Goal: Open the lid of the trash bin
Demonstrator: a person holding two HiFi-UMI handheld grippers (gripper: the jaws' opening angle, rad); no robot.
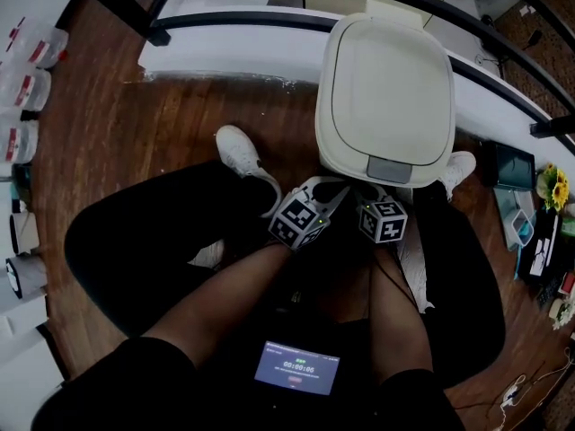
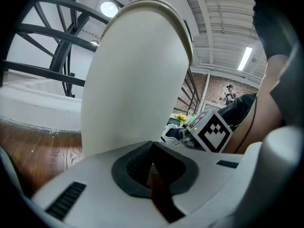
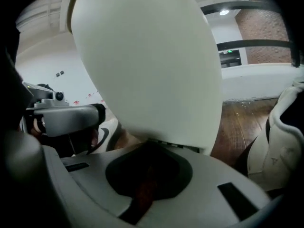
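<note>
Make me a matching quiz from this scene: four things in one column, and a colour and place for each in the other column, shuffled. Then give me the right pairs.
Column one
1. trash bin lid
2. lid button
3. flowers
4. screen

Column two
A. yellow, at the far right edge of the head view
B. cream, closed on top of the bin
C. lit bluish, low in the head view, between the person's arms
D. grey, at the lid's near edge

Pairs: 1-B, 2-D, 3-A, 4-C

head view looks down; both gripper views face the trash bin [image 2: 135, 80] closely.
</note>
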